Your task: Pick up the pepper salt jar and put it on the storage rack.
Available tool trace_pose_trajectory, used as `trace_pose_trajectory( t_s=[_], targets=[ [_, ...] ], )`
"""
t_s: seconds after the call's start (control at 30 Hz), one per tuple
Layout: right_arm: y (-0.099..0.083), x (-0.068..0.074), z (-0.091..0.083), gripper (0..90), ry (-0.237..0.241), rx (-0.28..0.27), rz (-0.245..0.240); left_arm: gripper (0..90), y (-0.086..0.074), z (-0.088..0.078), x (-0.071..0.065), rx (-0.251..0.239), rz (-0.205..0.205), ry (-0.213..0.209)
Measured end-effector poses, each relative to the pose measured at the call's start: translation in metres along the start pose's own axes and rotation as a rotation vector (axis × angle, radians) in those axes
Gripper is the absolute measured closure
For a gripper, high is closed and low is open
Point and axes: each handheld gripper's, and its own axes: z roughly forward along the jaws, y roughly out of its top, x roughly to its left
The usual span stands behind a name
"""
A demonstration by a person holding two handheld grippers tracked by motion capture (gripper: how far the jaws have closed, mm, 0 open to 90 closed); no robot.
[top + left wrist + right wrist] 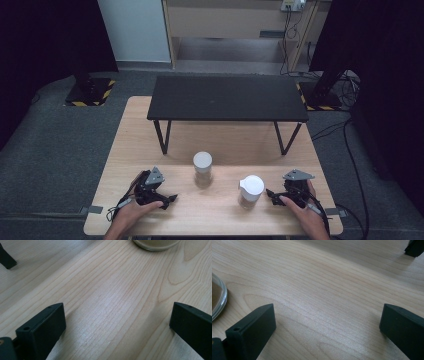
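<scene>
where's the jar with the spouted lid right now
In the high view the spouted-lid jar stands on the wooden table's near right part, just left of the right gripper.

Dim dark surroundings; soft overhead sheen on table (107,305)

Black left gripper (167,199), grey three-cornered plates, trailing black cables, bare forearms

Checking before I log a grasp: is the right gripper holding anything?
No, the right gripper has its jaws spread wide over bare table.
</scene>
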Motion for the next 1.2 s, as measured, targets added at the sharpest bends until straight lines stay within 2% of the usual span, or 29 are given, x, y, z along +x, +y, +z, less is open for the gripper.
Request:
trace_pose_trajectory(
  t_s=[0.73, 1.2],
  targets=[
    [0.0, 0.0, 0.0, 1.2, 0.0, 0.0, 0.001, 0.6, 0.0016, 0.0018, -0.0012, -0.005, 0.0, -0.002],
    [0.0, 0.0001, 0.0, 1.2, 0.0, 0.0, 0.0, 1.8, 0.0083, -0.0006, -0.007, -0.049, 0.03, -0.031]
  ],
)
